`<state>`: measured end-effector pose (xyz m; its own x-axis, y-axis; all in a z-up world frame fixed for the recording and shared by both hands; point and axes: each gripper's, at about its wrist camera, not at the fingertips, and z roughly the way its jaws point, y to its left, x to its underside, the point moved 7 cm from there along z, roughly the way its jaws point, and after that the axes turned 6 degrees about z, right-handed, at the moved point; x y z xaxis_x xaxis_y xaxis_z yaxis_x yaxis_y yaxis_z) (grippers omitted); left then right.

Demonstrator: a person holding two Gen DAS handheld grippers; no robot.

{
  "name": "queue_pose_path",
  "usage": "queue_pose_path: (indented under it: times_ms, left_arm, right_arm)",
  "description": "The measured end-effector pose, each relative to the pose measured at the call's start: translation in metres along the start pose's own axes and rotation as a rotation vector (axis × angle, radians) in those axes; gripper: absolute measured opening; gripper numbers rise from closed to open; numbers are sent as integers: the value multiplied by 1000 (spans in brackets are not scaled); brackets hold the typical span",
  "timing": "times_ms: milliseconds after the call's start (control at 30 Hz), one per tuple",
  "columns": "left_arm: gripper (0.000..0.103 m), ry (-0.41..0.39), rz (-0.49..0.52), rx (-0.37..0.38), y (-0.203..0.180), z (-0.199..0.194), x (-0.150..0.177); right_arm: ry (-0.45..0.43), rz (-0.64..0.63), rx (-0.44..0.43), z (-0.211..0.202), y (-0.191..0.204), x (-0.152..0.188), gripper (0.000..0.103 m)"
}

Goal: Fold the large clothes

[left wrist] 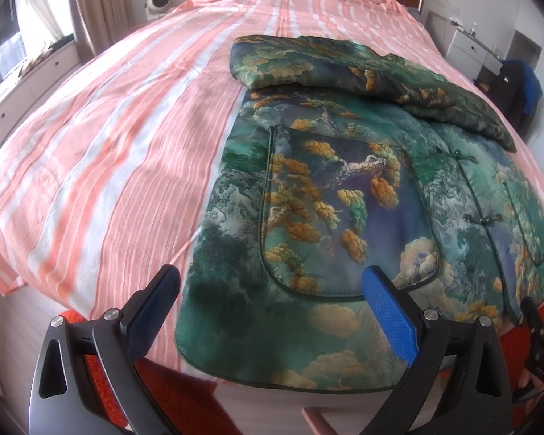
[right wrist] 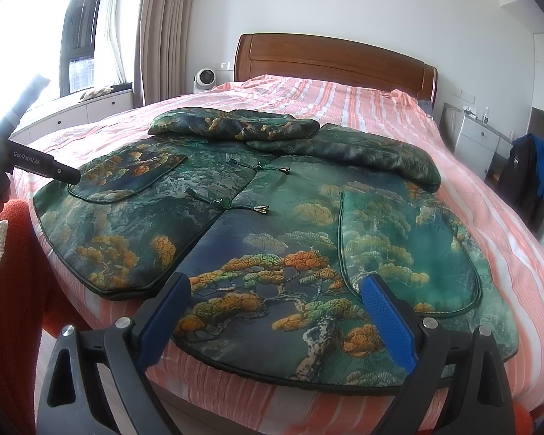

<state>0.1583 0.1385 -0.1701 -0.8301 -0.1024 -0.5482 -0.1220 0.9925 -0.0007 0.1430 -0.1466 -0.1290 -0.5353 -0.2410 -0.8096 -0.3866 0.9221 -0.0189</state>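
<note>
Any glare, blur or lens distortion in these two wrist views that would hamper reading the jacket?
Left wrist view: strong fisheye bulge, dark vignetted corners, jacket evenly lit and sharp, striped sheet slightly soft. Right wrist view: window blows out the top-left, washing over the left gripper's handle; jacket pattern stays readable.

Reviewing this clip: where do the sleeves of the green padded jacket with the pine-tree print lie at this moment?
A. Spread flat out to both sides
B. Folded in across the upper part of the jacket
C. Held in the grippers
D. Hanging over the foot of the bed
B: both sleeves lie folded across the top of the green padded jacket, while the left gripper and right gripper hang open near the hem, holding nothing.
</note>
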Motion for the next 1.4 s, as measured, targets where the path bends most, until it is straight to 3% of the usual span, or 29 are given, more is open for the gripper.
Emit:
queue_pose_path:
  times_ms: [1400]
  left_arm:
    - [101,-8,-56,-33,17,-7,4]
  right_arm:
    - [-6,0,4,0,-1,0,95]
